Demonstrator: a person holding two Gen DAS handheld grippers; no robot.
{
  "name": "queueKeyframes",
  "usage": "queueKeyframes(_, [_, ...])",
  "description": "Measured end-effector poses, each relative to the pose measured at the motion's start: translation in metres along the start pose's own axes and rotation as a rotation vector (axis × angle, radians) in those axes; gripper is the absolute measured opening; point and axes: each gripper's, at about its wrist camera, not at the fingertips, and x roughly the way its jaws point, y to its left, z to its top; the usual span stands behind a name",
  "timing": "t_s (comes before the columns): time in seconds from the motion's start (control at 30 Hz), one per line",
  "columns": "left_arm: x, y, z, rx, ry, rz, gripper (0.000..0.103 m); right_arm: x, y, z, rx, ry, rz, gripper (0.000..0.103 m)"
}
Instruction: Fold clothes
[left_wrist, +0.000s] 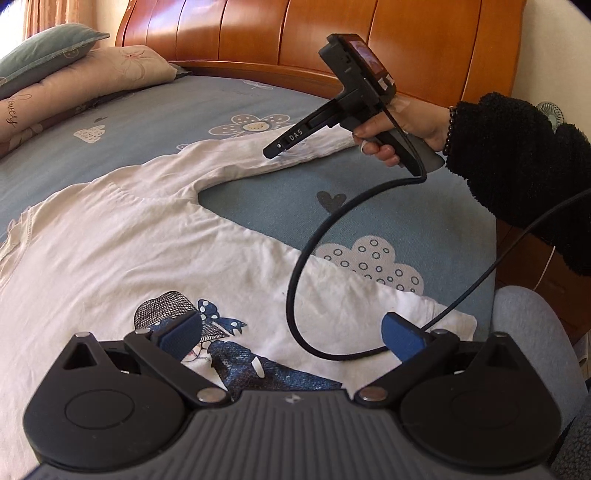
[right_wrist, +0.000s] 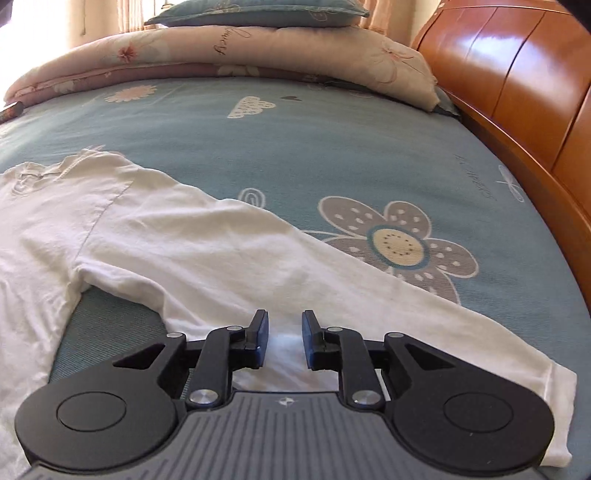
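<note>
A white long-sleeved shirt with a cartoon girl print lies flat, face up, on the blue patterned bed sheet. My left gripper hovers open and wide over the shirt's lower front, with nothing between its blue pads. One sleeve stretches out towards the headboard. My right gripper is low over that sleeve near the cuff, its jaws a narrow gap apart with sleeve cloth showing between them. In the left wrist view the right gripper, held by a hand, points down at the sleeve.
A wooden headboard runs along the far side. A folded floral quilt with a pillow on top lies at the bed's end. A black cable loops over the shirt. The person's knee is at the bed's edge.
</note>
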Motion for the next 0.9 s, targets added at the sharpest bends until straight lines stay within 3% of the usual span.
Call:
queueKeyframes(0.1, [-0.006,-0.002,0.000,0.000,-0.021,0.001,0.102,-0.021,0.008,0.002,0.036,-0.077,0.131,0.022])
queueKeyframes(0.23, [-0.012,-0.003,0.001,-0.014,-0.039,-0.008,0.102,-0.026,0.047,0.004,-0.100,-0.132,0.251,0.023])
queueKeyframes(0.43, [-0.019,0.001,-0.004,-0.011,-0.039,0.008,0.102,-0.006,0.084,-0.005,-0.336,-0.140,0.152,0.037])
queueKeyframes(0.6, [-0.020,0.005,-0.007,-0.025,-0.044,0.003,0.102,0.007,0.107,-0.010,-0.490,-0.142,0.071,0.035])
queueKeyframes(0.63, [-0.020,0.005,-0.007,-0.027,-0.044,0.000,0.102,0.008,0.107,-0.009,-0.502,-0.138,0.055,0.030])
queueKeyframes(0.67, [-0.020,0.005,-0.008,-0.029,-0.045,-0.003,0.102,0.009,0.107,-0.010,-0.516,-0.130,0.039,0.013])
queueKeyframes(0.7, [-0.019,0.004,-0.008,-0.027,-0.044,-0.004,0.102,0.008,0.107,-0.011,-0.530,-0.117,0.041,0.007])
queueKeyframes(0.9, [-0.020,0.004,-0.011,-0.024,-0.044,-0.011,0.102,-0.009,0.101,-0.016,-0.581,-0.024,0.142,0.004])
